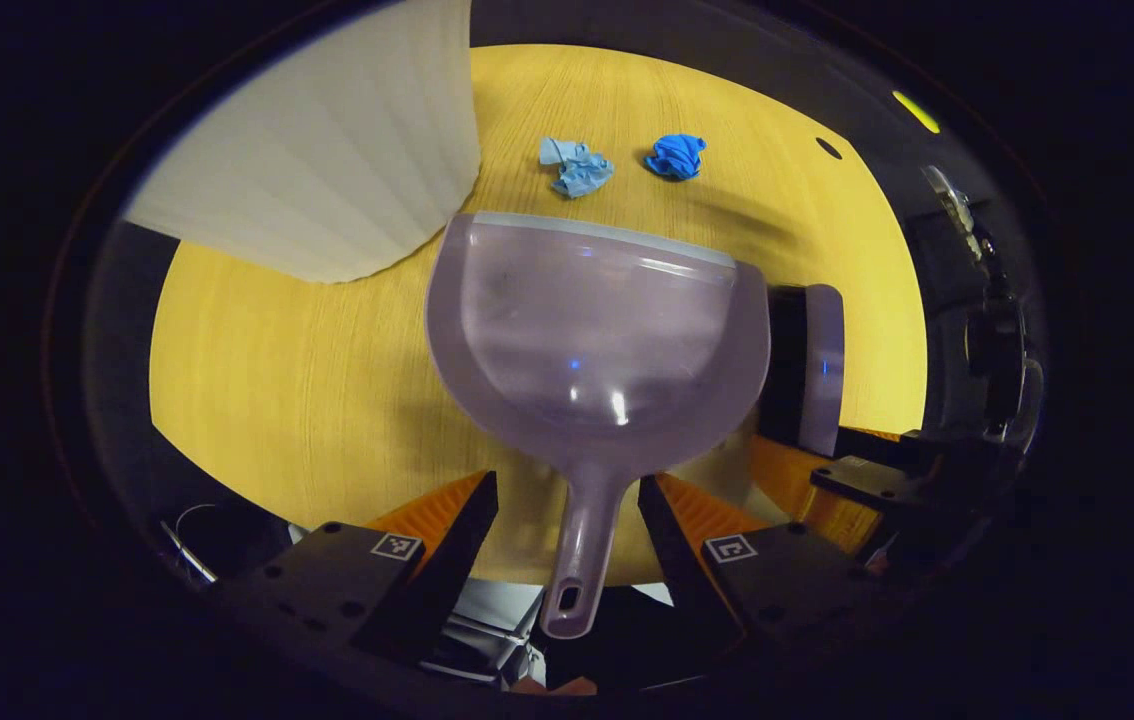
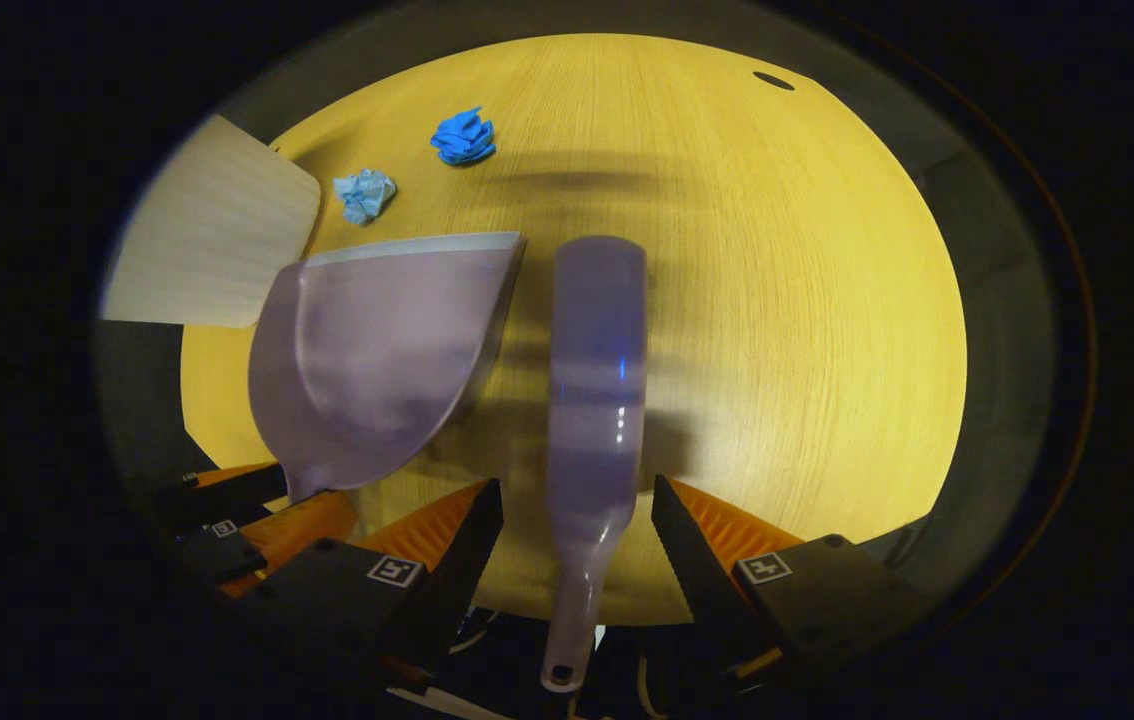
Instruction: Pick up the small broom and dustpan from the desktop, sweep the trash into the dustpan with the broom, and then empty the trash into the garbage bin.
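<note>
A translucent lilac dustpan (image 1: 597, 330) lies flat on the yellow wooden desktop (image 1: 277, 380). Its handle (image 1: 582, 560) runs back between the fingers of my left gripper (image 1: 567, 485), which is open with a gap on each side. The matching small broom (image 2: 595, 380) lies beside the dustpan (image 2: 377, 350), and its thin handle sits between the spread fingers of my right gripper (image 2: 576, 487), untouched. Beyond the pan's front lip lie two crumpled scraps, one light blue (image 1: 577, 167) and one dark blue (image 1: 675, 156).
A white ribbed garbage bin (image 1: 327, 150) stands at the far left, close to the dustpan's front corner. A small dark hole (image 2: 773, 80) marks the desktop's far right. Both handles overhang the near table edge. Bare wood stretches right of the broom.
</note>
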A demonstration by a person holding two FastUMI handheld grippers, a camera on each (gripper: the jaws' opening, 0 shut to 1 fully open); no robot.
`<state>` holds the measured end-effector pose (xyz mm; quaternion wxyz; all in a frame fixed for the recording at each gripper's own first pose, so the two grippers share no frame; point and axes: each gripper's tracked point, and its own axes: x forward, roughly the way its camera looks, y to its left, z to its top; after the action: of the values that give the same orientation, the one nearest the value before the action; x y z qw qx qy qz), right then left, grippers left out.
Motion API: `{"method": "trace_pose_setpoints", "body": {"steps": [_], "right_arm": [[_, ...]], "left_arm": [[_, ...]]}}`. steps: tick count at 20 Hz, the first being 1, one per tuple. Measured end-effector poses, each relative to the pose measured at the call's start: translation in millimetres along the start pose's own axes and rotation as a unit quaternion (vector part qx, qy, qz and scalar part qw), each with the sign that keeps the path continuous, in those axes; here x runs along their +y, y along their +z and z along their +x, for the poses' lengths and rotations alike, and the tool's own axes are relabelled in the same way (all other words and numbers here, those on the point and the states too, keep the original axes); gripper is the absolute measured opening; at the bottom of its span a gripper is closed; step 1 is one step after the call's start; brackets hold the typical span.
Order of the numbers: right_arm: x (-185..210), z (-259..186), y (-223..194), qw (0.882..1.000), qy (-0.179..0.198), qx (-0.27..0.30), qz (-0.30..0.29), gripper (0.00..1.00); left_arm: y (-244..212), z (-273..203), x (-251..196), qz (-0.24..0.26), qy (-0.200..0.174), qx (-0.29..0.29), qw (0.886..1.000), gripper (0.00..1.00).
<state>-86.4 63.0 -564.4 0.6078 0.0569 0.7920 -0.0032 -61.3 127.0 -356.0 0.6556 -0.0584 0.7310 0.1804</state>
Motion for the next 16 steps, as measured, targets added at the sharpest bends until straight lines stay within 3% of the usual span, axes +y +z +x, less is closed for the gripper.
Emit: {"method": "trace_pose_setpoints", "body": {"steps": [5,6,7,8,9,10,12,14,16], "right_arm": [[-1,9,3,1.0,-0.01,0.012,0.002,0.98],[-3,12,4,1.0,-0.013,0.013,0.003,0.89],[-5,13,5,1.0,-0.017,0.016,0.007,0.98],[-5,15,6,1.0,-0.017,0.018,0.011,0.89],[-7,18,6,0.999,-0.022,0.021,0.014,0.98],[-9,16,9,0.999,-0.029,0.018,0.022,0.98],[-9,19,12,0.999,-0.039,0.018,0.033,0.87],[-12,18,14,0.998,-0.047,0.018,0.039,0.91],[-16,18,15,0.998,-0.047,0.015,0.034,0.72]], "left_arm": [[6,8,3,0.031,0.001,0.02,0.999,0.85],[5,9,2,0.032,-0.001,0.027,0.999,0.85],[5,9,1,0.031,-0.002,0.033,0.999,0.82],[5,10,0,0.032,-0.005,0.036,0.999,0.85],[5,11,-1,0.035,-0.003,0.038,0.999,0.85],[6,13,1,0.041,-0.002,0.035,0.999,0.85],[5,18,6,0.042,0.019,0.04,0.998,0.85],[6,20,5,0.044,0.026,0.038,0.998,0.82],[6,21,8,0.053,0.039,0.034,0.997,0.81]]}}
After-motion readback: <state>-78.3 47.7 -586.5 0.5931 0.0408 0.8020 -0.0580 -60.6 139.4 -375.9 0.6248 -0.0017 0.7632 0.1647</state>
